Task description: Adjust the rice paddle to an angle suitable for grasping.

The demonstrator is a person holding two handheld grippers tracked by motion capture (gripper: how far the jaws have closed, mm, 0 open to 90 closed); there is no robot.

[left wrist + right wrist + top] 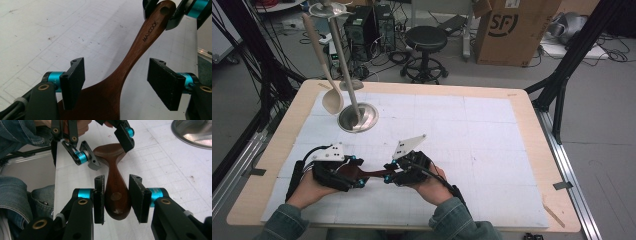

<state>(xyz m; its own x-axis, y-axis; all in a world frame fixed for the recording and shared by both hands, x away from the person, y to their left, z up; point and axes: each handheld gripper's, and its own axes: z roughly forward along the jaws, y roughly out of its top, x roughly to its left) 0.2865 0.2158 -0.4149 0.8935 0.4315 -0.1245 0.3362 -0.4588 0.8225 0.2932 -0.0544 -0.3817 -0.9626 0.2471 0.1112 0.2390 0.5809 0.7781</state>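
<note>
While the right gripper (pixel 116 200) jaws clamp one wooden spatula (pixel 115 187), left gripper (pixel 120 85) jaws gape.

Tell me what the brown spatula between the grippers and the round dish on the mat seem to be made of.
The spatula looks like dark, smoothly finished wood: reddish-brown, faint grain, a soft sheen and a printed brand name on the handle. The round dish looks like polished metal, probably steel: silver-grey with bright reflections. Its exact alloy cannot be told.

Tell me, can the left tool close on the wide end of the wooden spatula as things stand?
Probably yes. The left tool already straddles the wooden spatula at its wide end, pads apart from it, nothing between. The right tool holds the handle end.
</note>
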